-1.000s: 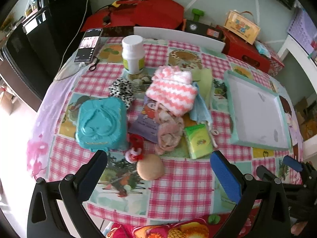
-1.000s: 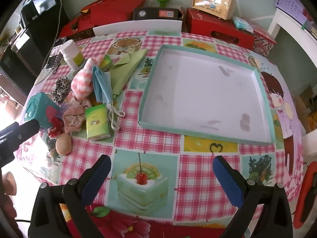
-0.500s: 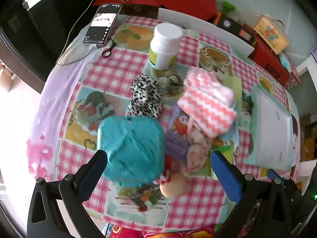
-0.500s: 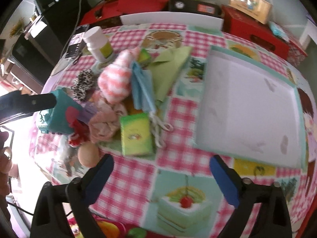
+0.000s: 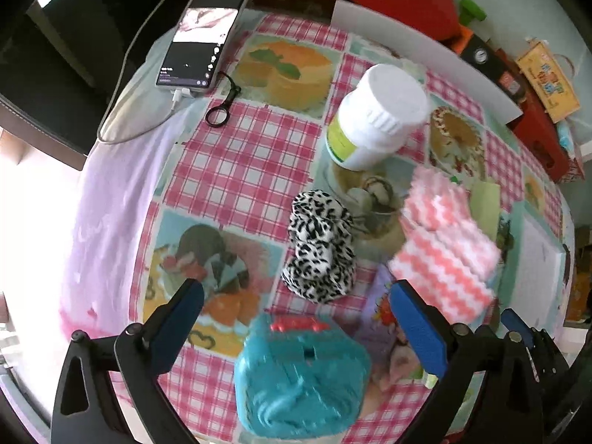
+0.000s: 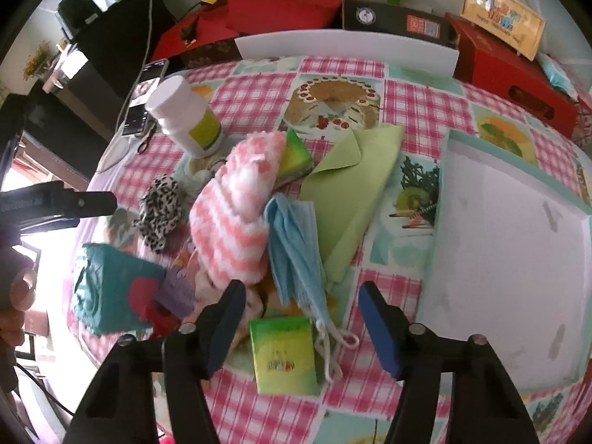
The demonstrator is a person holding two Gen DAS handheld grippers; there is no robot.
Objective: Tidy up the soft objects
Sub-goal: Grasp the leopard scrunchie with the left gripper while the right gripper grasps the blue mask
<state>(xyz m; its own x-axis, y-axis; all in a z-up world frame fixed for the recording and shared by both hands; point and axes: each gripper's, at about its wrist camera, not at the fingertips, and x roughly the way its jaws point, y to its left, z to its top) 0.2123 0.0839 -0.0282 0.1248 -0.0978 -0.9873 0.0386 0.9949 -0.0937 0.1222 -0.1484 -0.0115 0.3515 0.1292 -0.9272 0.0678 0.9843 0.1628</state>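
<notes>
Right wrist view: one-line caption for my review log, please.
Open right gripper hovers above a blue face mask and green tissue pack, beside the empty tray.

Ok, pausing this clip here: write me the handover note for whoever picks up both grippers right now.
Left gripper: open, empty, above the leopard-print scrunchie and teal box.
Right gripper: open, empty, above the green tissue pack and blue face mask.
Soft things lie piled left of the tray: pink-and-white knit piece, mask, scrunchie, green cloth. The white bottle stands behind them.
Done: nothing; the tray holds nothing.
Left: pick up each soft item and sort it, probably into the tray.
</notes>
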